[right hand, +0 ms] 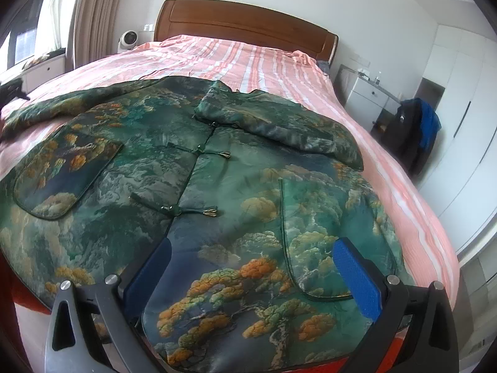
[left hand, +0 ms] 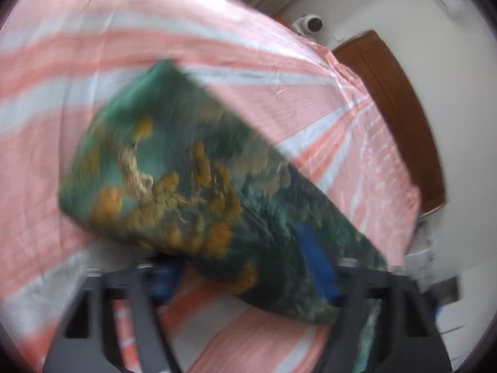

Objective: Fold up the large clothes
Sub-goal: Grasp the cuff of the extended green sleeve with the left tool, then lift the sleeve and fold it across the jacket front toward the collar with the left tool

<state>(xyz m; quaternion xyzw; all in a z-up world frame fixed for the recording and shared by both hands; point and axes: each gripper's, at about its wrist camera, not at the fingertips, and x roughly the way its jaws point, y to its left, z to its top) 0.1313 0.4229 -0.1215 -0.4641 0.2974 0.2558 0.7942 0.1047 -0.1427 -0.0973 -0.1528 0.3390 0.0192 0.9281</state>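
A large green jacket (right hand: 198,168) with an orange and grey landscape print lies front-up on the pink striped bed (right hand: 264,59). Its right sleeve (right hand: 279,124) is folded across the chest; its left sleeve (right hand: 56,105) stretches out to the left. My right gripper (right hand: 251,276) is open, its blue pads hovering over the jacket's lower hem beside a pocket (right hand: 329,242). In the blurred left wrist view, my left gripper (left hand: 248,276) holds part of the jacket (left hand: 186,180), which drapes over the fingers above the bedspread (left hand: 93,62). The blue pad (left hand: 316,264) shows against the cloth.
A wooden headboard (right hand: 248,21) stands at the far end. A white nightstand (right hand: 366,96) and a dark and blue bag (right hand: 416,133) stand right of the bed. A small white fan (right hand: 127,40) and a curtain (right hand: 96,9) are on the left.
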